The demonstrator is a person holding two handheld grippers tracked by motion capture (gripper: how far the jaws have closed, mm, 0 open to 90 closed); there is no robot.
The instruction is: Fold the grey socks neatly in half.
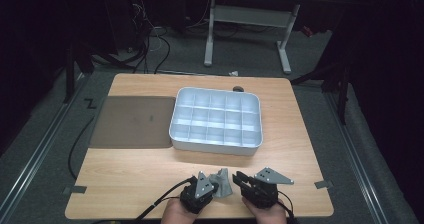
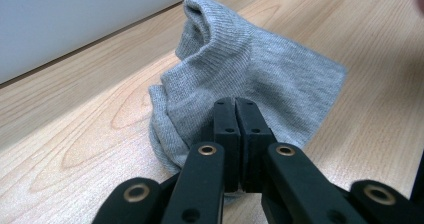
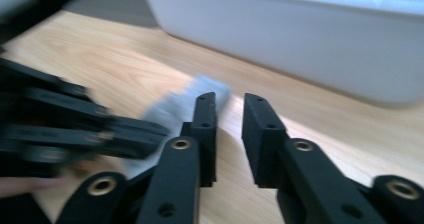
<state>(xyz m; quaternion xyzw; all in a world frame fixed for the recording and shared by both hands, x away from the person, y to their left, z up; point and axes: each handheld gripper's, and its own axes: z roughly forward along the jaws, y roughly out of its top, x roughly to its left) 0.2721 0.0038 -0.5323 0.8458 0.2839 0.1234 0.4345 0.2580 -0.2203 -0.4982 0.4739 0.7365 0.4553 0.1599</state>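
Note:
A grey sock (image 1: 222,181) stands bunched up near the front edge of the wooden table (image 1: 140,174), between my two grippers. My left gripper (image 1: 215,188) is shut on its near edge; in the left gripper view the jaws (image 2: 235,134) are pressed together with the ribbed grey sock (image 2: 240,69) rising behind them. My right gripper (image 1: 239,180) sits just right of the sock. Its jaws (image 3: 230,129) stand apart with nothing between them. In the right gripper view the blurred sock (image 3: 175,104) lies left of the jaws, beside the left gripper's black links (image 3: 75,129).
A white tray (image 1: 215,146) with several compartments sits mid-table beyond the grippers; its wall (image 3: 300,39) (image 2: 75,19) looms close in both gripper views. A dark mat (image 1: 132,121) lies at its left. Bare wood stretches to the left of the hands.

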